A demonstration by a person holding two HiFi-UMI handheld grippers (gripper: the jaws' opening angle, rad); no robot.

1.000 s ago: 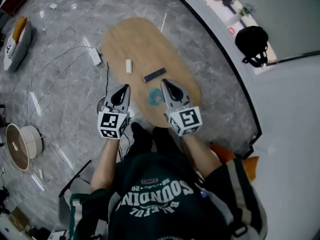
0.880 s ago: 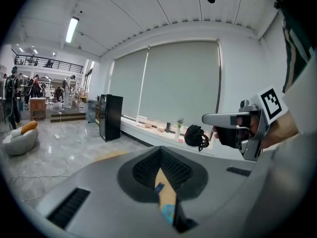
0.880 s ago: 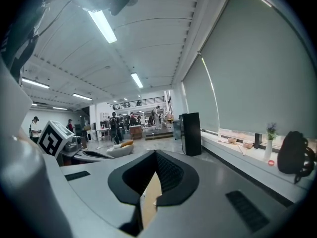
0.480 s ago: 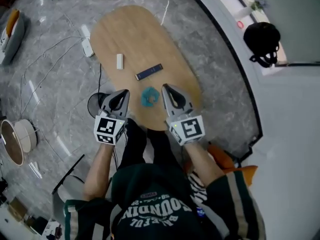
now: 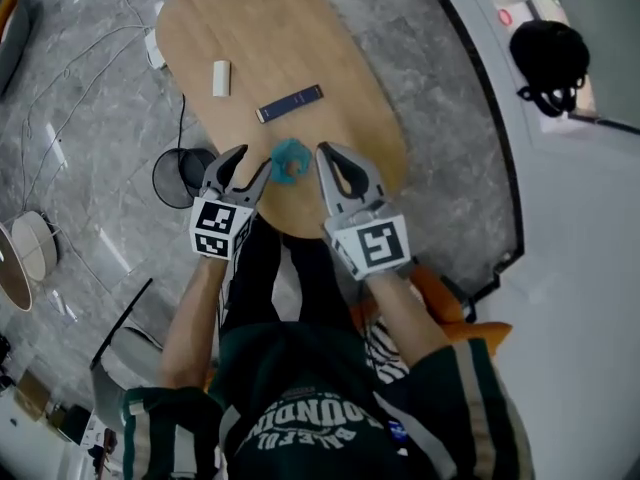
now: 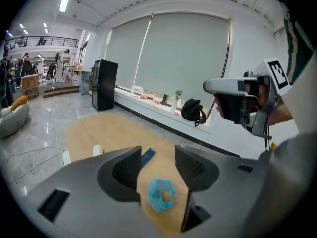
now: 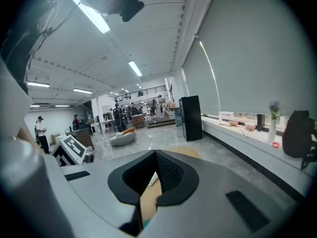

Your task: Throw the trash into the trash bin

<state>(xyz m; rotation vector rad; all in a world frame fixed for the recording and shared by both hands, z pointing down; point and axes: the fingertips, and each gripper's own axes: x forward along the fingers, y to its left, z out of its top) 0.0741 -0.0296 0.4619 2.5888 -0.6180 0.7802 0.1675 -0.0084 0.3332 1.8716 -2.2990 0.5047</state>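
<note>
A crumpled blue piece of trash (image 5: 290, 160) lies on the oval wooden table (image 5: 300, 38), near its close edge. My left gripper (image 5: 250, 164) is just left of it with its jaws apart; they have just been opening. In the left gripper view the trash (image 6: 161, 195) lies ahead in the gap, and the left gripper (image 6: 157, 152) does not touch it. My right gripper (image 5: 325, 156) sits just right of the trash, fingertips together and empty. In its own view the right gripper (image 7: 154, 155) shows only a thin slit. A black wire trash bin (image 5: 178, 176) stands on the floor, left of the table.
A dark flat bar (image 5: 289, 104) and a small white block (image 5: 221, 77) lie farther out on the table. A power strip (image 5: 155, 48) with cables lies on the grey floor at the left. A black bag (image 5: 550, 58) rests on the window ledge at the right.
Both grippers have come down and closed in on the blue trash. The left jaws, shut before, now stand apart. The right gripper stays shut.
</note>
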